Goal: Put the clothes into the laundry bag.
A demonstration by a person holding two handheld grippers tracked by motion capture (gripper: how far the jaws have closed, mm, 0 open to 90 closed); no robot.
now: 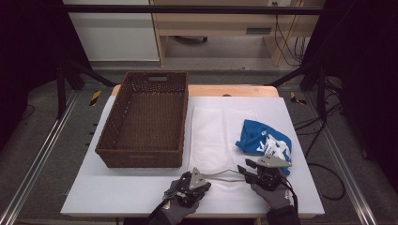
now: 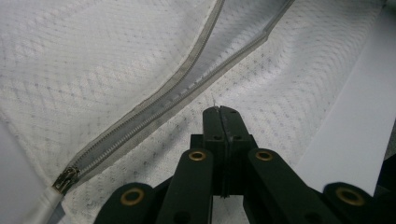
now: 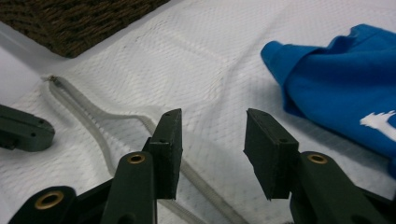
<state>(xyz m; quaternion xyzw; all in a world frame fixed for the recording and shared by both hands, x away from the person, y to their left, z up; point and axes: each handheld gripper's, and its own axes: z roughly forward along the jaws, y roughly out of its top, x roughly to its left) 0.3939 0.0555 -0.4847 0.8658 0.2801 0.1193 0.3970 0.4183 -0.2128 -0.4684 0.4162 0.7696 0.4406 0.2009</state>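
A white mesh bag [image 1: 211,136] lies flat on the table with its zipper [image 2: 154,107] undone along the near edge. At the bag's near left corner my left gripper [image 1: 202,176] is shut, and in the left gripper view its jaws [image 2: 219,109] press together with a thin pinch of mesh between the tips. The zipper pull [image 2: 65,179] rests at the end of the track. My right gripper [image 1: 244,168] stands open just above the zipper tape [image 3: 93,112], with nothing between its pads [image 3: 212,121]. A crumpled blue garment [image 1: 263,138] with white print lies on the bag's right side.
A brown wicker basket [image 1: 138,157] stands to the left of the bag on the white tabletop [image 1: 117,192]. Its corner appears in the right gripper view [image 3: 79,18]. The table's near edge runs just behind both hands.
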